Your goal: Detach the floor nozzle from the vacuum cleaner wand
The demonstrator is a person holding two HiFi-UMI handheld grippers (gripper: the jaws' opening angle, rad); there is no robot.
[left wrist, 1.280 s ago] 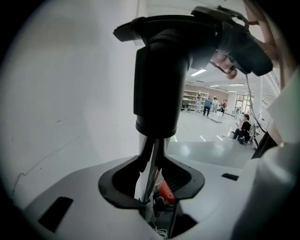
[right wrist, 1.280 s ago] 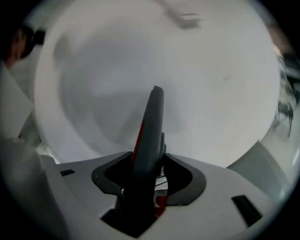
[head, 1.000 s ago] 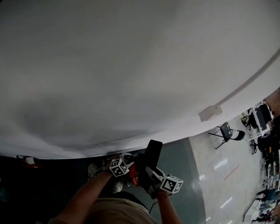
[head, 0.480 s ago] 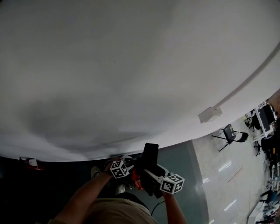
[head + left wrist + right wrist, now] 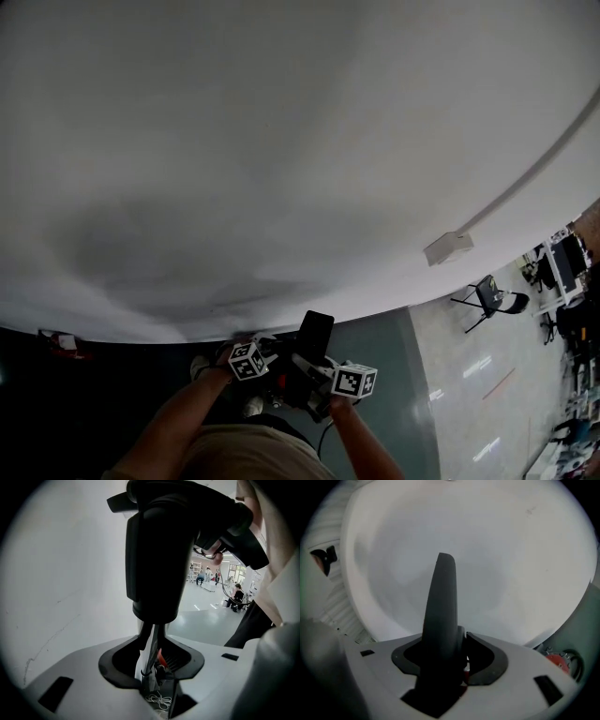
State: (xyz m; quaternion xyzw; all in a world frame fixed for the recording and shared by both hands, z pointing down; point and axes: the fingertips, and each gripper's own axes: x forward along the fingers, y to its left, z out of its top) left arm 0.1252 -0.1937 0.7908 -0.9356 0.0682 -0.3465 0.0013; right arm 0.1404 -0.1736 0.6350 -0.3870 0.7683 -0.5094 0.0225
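Left forearm (image 5: 178,422): seen rising from the lower edge of the head view and angled up and to the right, ahead of the body.
Left gripper (image 5: 272,359): aimed inward and tilted downward. In the left gripper view its jaws (image 5: 152,667) are drawn nearly together and clamped on a thin black-and-white stalk (image 5: 147,651) below a bulky black body.
Black vacuum part (image 5: 316,333): held off the floor ahead of the torso, between the two grippers, with its upper end projecting above them toward the white wall (image 5: 281,141). It fills the upper centre of the left gripper view (image 5: 161,550). Whether it is nozzle or wand cannot be told.
Right gripper (image 5: 311,367): aimed inward from the right and only slightly downward. In the right gripper view its jaws (image 5: 445,653) are set wide, and a dark tapered piece (image 5: 443,606) is gripped upright between them.
Right forearm (image 5: 361,441): seen rising steeply from the lower edge, close beside the left one.
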